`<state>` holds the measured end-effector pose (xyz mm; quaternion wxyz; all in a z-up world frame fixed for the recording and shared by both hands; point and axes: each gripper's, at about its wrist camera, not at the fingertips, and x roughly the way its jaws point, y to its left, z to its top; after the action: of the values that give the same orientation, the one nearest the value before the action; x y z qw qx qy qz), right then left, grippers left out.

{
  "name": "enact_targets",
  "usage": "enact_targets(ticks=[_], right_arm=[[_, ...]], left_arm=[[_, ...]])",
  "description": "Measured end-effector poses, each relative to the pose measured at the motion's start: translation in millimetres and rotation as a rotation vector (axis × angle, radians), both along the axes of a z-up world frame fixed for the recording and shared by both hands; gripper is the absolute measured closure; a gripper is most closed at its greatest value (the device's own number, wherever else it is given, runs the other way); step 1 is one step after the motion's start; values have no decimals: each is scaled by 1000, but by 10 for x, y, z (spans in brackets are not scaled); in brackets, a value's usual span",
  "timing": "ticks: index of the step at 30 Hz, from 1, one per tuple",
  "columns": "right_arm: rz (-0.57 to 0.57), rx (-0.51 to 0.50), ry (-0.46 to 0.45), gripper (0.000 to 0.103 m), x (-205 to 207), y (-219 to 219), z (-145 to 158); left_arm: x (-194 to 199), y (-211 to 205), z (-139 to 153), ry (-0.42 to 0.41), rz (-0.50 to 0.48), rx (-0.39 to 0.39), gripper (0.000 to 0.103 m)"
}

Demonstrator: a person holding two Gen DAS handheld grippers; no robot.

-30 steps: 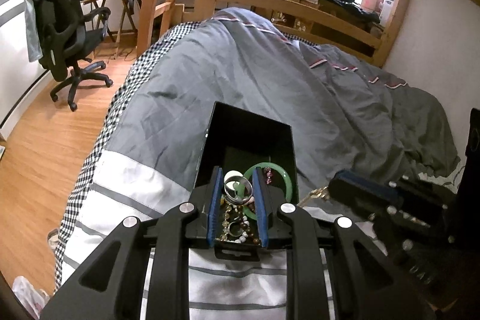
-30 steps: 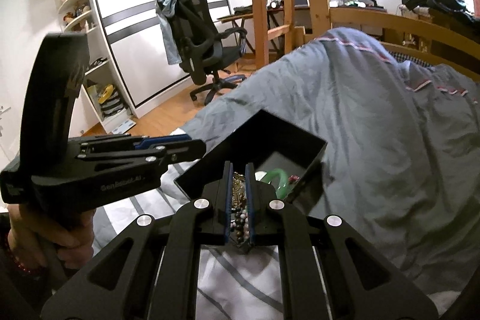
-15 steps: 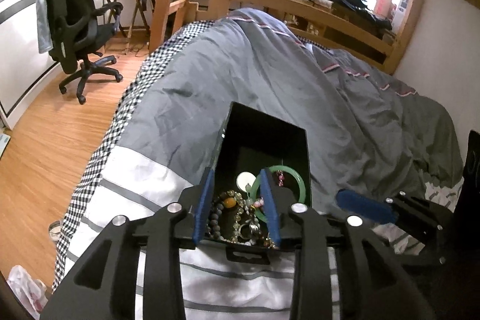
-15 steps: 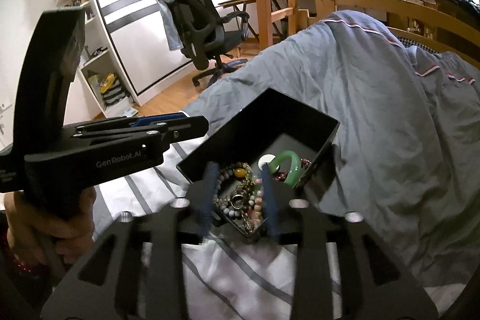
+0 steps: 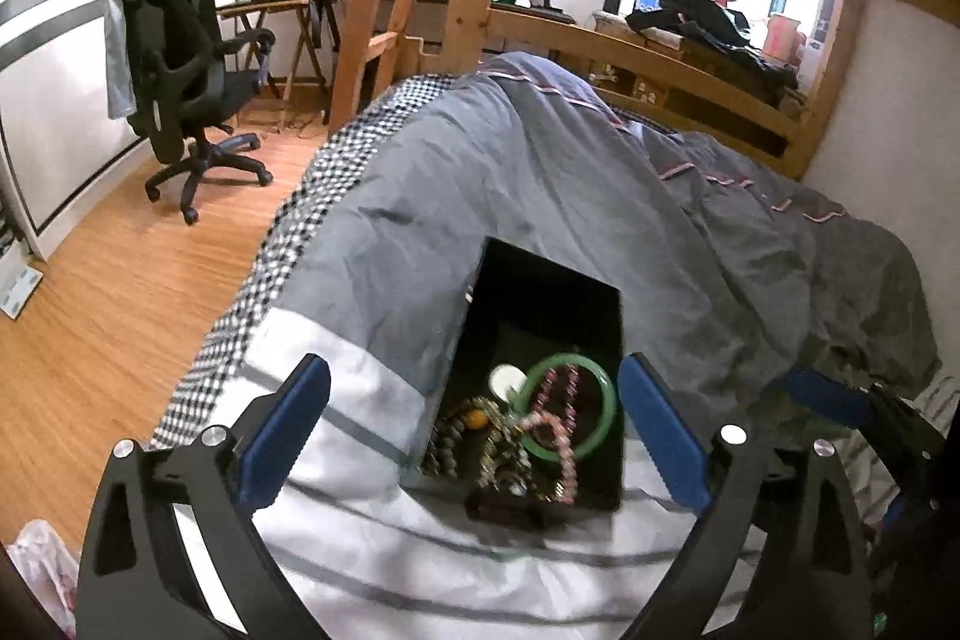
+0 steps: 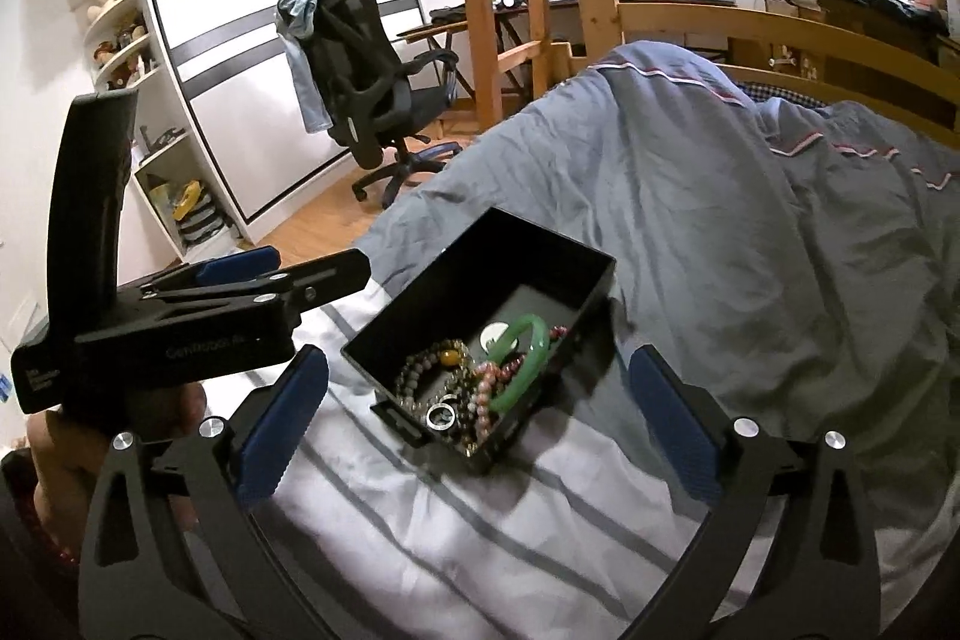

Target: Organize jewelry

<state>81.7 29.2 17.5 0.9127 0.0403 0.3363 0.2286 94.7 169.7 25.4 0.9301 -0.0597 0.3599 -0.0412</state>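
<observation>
A black box lies on the bed, where the grey duvet meets its white striped end, and everything here is placed in relation to this box. Inside it, at the end near the cameras, the jewelry is collected: a green bangle leans against the right wall of the box, a pink bead bracelet lies across the bangle, and a white round piece sits just behind them on the box floor. To the left of the bangle there is a dark bead bracelet with an amber bead, and in the right wrist view a silver ring rests near the front wall of the box. The far half of the box holds nothing that I can recognise. The left gripper hangs over the near end of the box with its jaws spread wide, one blue pad on each side of the box, and it holds nothing. The right gripper is also before the near end, its jaws equally wide apart and holding nothing. In the right wrist view the left gripper appears to the left of the box, held by a hand. Beyond the box, past the bed, an office chair stands on the wooden floor.
</observation>
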Motion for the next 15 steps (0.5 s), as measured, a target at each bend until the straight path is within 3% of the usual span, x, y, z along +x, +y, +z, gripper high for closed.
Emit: enact_targets(ticks=[5,15], right_arm=[[21,-52,-41,4,-241,-58,99],[10,-56,-36,4,-463,-294,76]], left_arm=[[-316,-53,71,2,-7,68,7],[-838,-79,86,28,-24,187,6]])
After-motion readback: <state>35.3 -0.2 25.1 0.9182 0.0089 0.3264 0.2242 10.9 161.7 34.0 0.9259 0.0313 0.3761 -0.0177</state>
